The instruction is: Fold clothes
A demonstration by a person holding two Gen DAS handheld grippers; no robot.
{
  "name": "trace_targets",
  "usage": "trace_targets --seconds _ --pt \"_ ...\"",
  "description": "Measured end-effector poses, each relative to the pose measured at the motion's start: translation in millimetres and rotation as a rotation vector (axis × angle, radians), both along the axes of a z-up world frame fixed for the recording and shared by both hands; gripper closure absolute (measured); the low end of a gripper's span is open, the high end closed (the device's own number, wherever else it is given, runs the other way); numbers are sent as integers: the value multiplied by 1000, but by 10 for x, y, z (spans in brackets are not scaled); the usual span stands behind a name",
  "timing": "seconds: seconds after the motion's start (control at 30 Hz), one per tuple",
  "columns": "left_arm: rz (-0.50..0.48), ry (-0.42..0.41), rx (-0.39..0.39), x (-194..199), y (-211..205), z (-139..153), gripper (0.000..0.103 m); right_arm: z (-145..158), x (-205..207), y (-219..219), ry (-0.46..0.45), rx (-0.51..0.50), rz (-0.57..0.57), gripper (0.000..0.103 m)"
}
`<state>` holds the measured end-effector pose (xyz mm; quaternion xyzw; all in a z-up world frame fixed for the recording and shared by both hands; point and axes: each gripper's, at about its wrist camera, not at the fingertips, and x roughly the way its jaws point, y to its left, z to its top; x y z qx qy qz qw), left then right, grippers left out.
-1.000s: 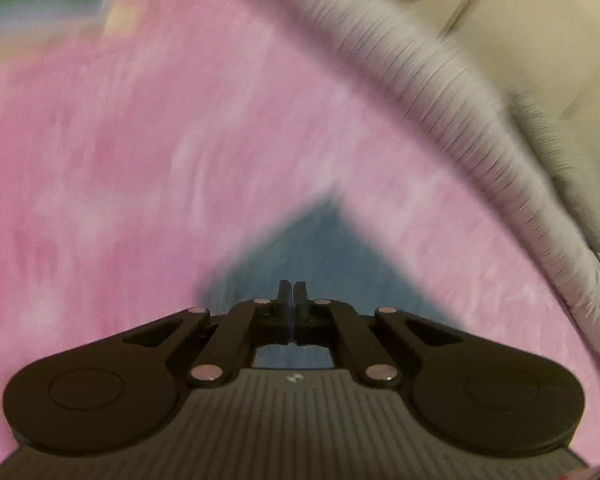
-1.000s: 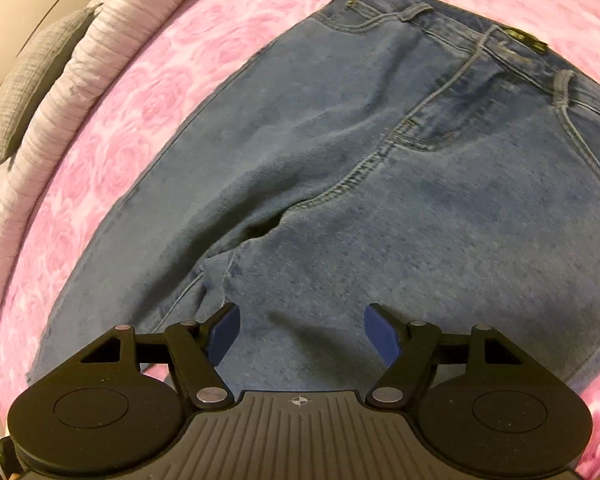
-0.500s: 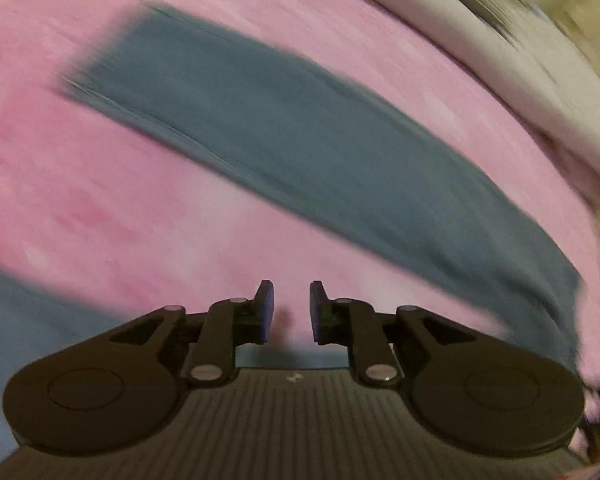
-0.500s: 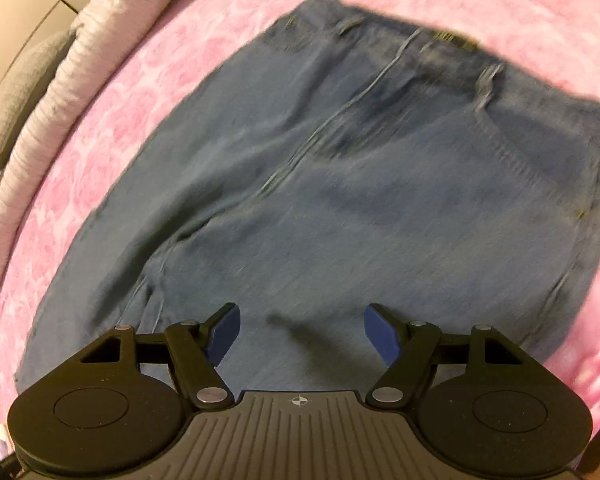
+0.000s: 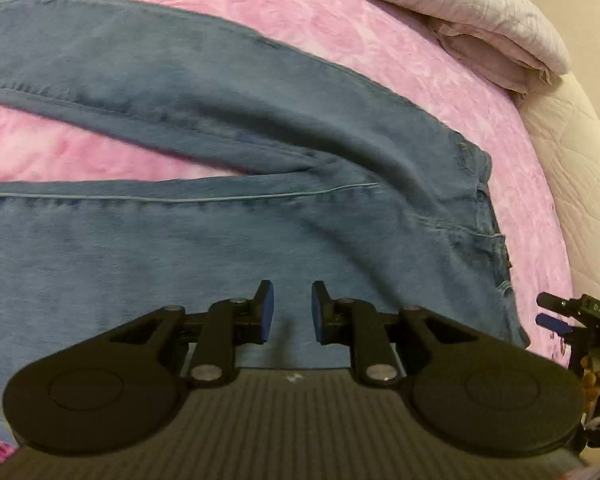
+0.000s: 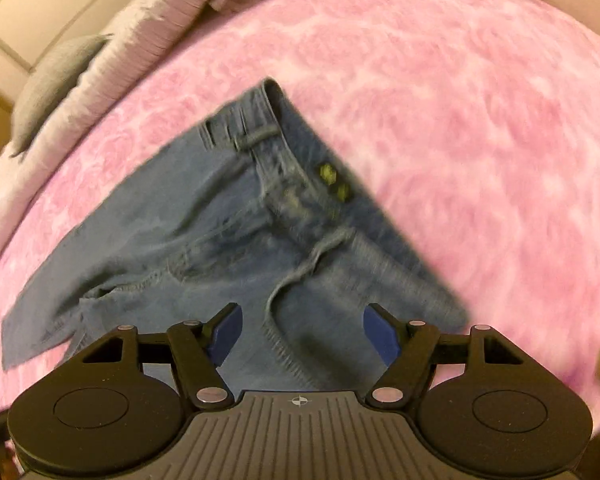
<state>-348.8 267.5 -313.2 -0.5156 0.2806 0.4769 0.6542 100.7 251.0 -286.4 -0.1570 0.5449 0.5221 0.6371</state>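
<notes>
Blue jeans (image 5: 228, 128) lie flat on a pink floral bedspread (image 5: 340, 36), both legs running off to the left and the waistband at the right. My left gripper (image 5: 293, 312) hovers over the near leg, open by a narrow gap, with nothing between its fingers. In the right wrist view the jeans (image 6: 204, 216) show their waistband, belt loops and a green label. My right gripper (image 6: 302, 336) stands wide open just above the waist end, holding nothing. The right gripper's tip (image 5: 556, 316) also peeks in at the left view's right edge.
A folded pale lilac quilt (image 5: 480, 12) lies along the far side of the bed. A grey pillow (image 6: 48, 88) rests beside it. The cream mattress edge (image 5: 572, 152) shows at the right, and a tiled wall (image 6: 28, 12) stands behind.
My left gripper went from shut to open and swung across from bare bedspread to over the jeans' legs. My right gripper stayed open while sweeping toward the waistband.
</notes>
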Motion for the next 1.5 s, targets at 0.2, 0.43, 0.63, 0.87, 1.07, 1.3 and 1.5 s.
trace_targets --seconds 0.2,0.43,0.63,0.87,1.07,1.3,1.5 --pt "20 28 18 184 140 69 86 -179 390 311 102 84 38 51" --pt "6 5 68 460 495 132 86 -399 702 589 247 105 -8 66" --pt "-85 -22 88 912 989 17 86 -569 899 848 339 117 -18 66" --pt "-317 -68 65 1636 1469 -186 84 -797 934 1008 354 118 -10 66" --pt "-462 -89 5 2074 1551 -417 84 -902 946 1185 368 132 33 66" --pt "-462 -86 -45 2141 1563 -617 84 -949 961 1399 379 144 141 71" --pt "-468 -87 -55 2180 1667 -627 84 -879 774 1482 288 142 250 100"
